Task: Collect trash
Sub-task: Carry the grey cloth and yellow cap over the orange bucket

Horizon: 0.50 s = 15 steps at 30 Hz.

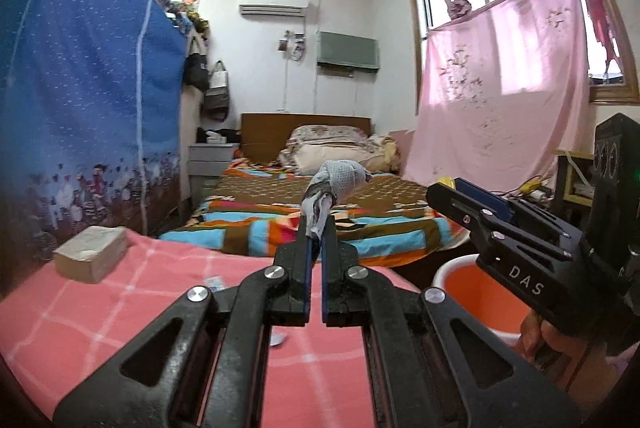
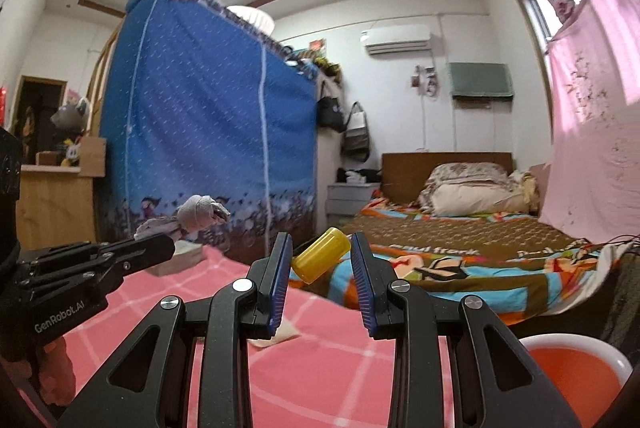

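Observation:
My left gripper (image 1: 316,232) is shut on a crumpled grey-white wad of tissue (image 1: 336,180), which sticks up past its tips above the pink checked cloth (image 1: 120,308). From the right wrist view the same wad (image 2: 198,214) shows at the left gripper's tip. My right gripper (image 2: 322,252) is shut on a small yellow plastic cap (image 2: 322,258), tilted between the blue pads. The right gripper (image 1: 460,198) appears at the right of the left wrist view, above an orange bin with a white rim (image 1: 476,292). The bin (image 2: 568,384) sits low right in the right wrist view.
A tan tissue pack (image 1: 92,252) lies on the pink cloth, with small paper scraps (image 2: 276,338) near the grippers. Beyond stand a bed with a patchwork cover (image 1: 320,220), a blue fabric wardrobe (image 1: 80,88) and a pink curtain (image 1: 500,100).

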Each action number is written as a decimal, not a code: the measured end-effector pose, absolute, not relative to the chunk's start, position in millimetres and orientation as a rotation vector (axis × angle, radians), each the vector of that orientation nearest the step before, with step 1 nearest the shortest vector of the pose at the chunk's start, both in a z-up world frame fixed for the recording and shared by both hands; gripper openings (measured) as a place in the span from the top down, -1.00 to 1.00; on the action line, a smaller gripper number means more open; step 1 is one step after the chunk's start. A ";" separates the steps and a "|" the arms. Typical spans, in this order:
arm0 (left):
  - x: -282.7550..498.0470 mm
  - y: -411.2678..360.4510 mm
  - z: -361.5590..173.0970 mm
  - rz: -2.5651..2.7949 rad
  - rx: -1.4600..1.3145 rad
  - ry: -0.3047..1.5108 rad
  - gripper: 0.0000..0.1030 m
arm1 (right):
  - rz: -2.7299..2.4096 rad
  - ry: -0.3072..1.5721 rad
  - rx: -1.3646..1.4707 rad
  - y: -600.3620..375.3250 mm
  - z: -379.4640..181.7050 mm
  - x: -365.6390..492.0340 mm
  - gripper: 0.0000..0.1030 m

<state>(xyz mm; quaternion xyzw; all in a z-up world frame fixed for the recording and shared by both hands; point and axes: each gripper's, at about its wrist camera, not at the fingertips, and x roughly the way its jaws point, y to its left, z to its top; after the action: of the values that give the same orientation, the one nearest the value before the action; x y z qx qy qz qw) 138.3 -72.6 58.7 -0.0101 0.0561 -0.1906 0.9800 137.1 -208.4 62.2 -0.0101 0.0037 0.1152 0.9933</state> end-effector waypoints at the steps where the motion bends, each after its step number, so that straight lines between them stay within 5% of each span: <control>1: 138.5 -79.0 60.0 -0.400 -0.018 0.113 0.87 | 0.213 0.000 -0.014 -214.8 63.7 134.7 0.45; 15: 134.6 -153.8 63.5 -0.565 0.014 0.145 0.87 | 0.026 0.009 0.090 -288.7 66.7 110.6 0.45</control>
<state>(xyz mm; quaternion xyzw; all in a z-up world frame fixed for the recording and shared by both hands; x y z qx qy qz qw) 134.6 -153.8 63.5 0.0071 0.0713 -0.2787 0.9577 110.6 -288.7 66.7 0.0451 0.0047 0.0128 0.9989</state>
